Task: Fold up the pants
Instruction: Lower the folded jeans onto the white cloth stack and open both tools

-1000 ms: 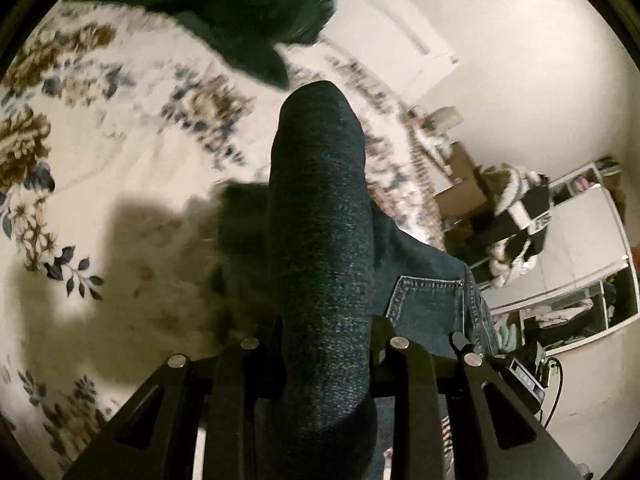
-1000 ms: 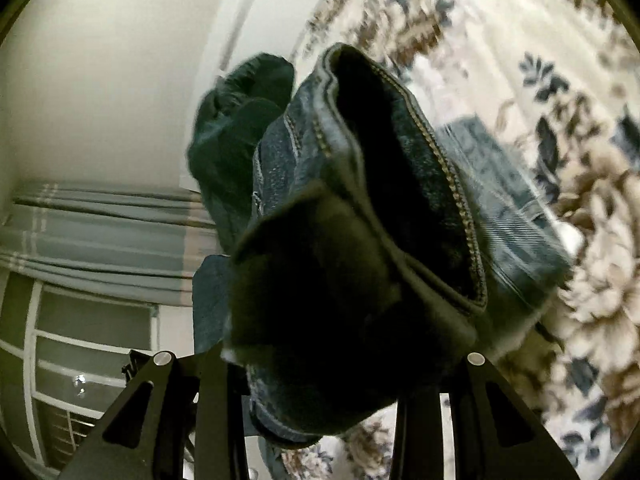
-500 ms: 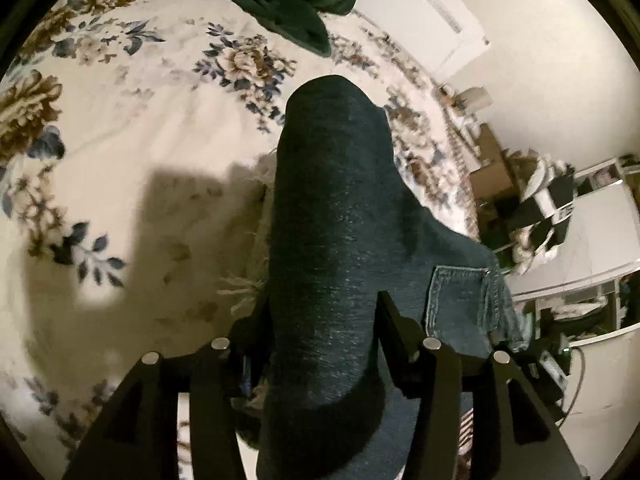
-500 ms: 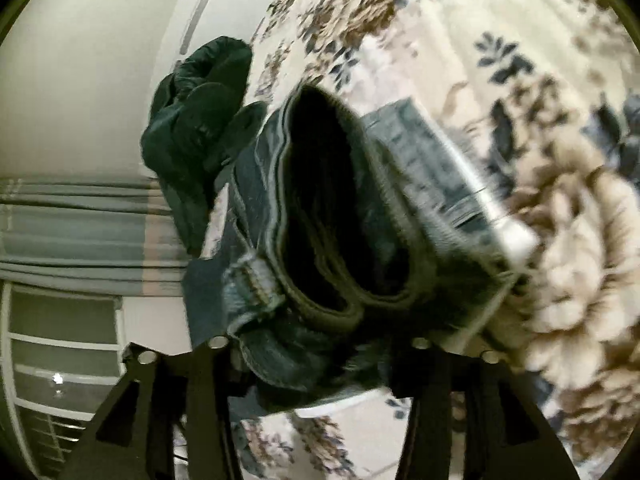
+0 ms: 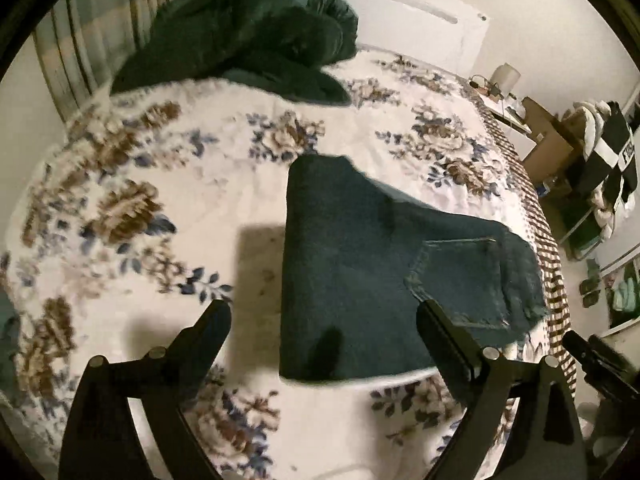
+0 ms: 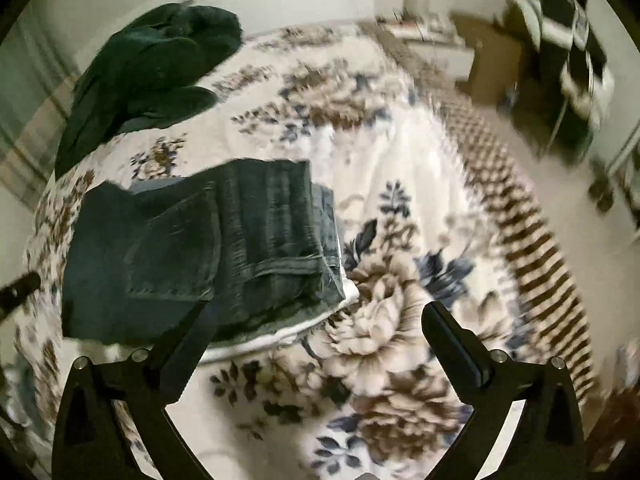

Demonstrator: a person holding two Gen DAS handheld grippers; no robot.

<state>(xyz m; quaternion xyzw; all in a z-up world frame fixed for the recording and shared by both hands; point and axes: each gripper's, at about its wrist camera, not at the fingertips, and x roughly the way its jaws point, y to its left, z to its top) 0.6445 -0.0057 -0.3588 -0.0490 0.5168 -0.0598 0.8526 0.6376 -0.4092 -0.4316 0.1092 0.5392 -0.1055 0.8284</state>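
Note:
The dark blue jeans [image 5: 372,264] lie folded in a compact stack on the floral bedspread [image 5: 168,184], back pocket facing up. In the right wrist view the jeans [image 6: 208,248] lie left of centre with the hem layers on top. My left gripper [image 5: 324,316] is open and empty, its fingers spread either side of the near edge of the jeans, above them. My right gripper [image 6: 316,320] is open and empty, over the bedspread [image 6: 400,208] just right of the stack.
A crumpled dark green garment [image 5: 248,36] lies at the far side of the bed, also in the right wrist view [image 6: 148,68]. The bed's striped edge [image 5: 548,248] drops at right toward a floor with cardboard boxes [image 5: 548,136] and shelves.
Both grippers have opened and let go of the jeans, which now lie folded on the bed. Both grippers have pulled back and up from the stack.

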